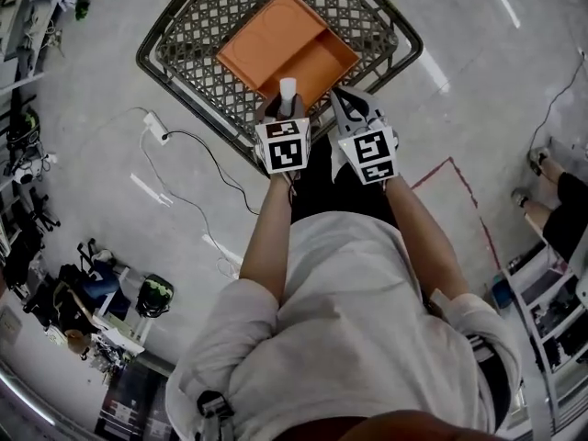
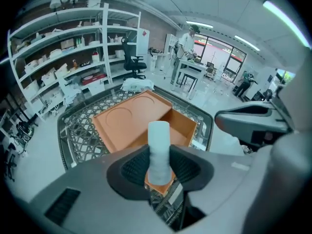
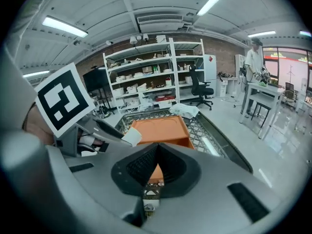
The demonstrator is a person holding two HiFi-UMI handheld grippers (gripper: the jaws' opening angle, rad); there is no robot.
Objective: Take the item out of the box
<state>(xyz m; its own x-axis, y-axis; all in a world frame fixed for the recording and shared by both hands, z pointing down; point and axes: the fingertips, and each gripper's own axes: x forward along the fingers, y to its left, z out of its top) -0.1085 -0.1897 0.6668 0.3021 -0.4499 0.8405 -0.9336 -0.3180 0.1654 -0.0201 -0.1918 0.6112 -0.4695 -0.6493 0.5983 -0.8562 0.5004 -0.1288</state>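
Head view, item: the white cylinder (image 1: pixel 288 88) stands upright in the left gripper (image 1: pixel 286 108), above the near edge of the orange box (image 1: pixel 276 39) and, as far as I can judge, clear of its walls.
Head view, box: it lies open on the lattice counter (image 1: pixel 184 53), and no other item shows inside it.
Head view, right gripper (image 1: pixel 349 104): it hangs just beside the left one, over the counter's near corner, and touches nothing.
Left gripper view, jaws: they pinch the cylinder (image 2: pixel 158 150) low on its body, so most of its length stands proud above the pads.
Left gripper view, advice: with such a low hold the top could tip, so I want an even squeeze and no wrist roll while I carry it away from the box.
Left gripper view, path: the box's deeper compartment (image 2: pixel 183 126) lies right behind the cylinder. I judge that straight up and then toward me is the cleanest way out.
Right gripper view, jaws: they are pressed together with nothing between them.
Right gripper view, advice: the box (image 3: pixel 158 130) lies ahead, and the left gripper (image 3: pixel 105 133) is close on the left. I'd hold the right one off so the two don't knock together.
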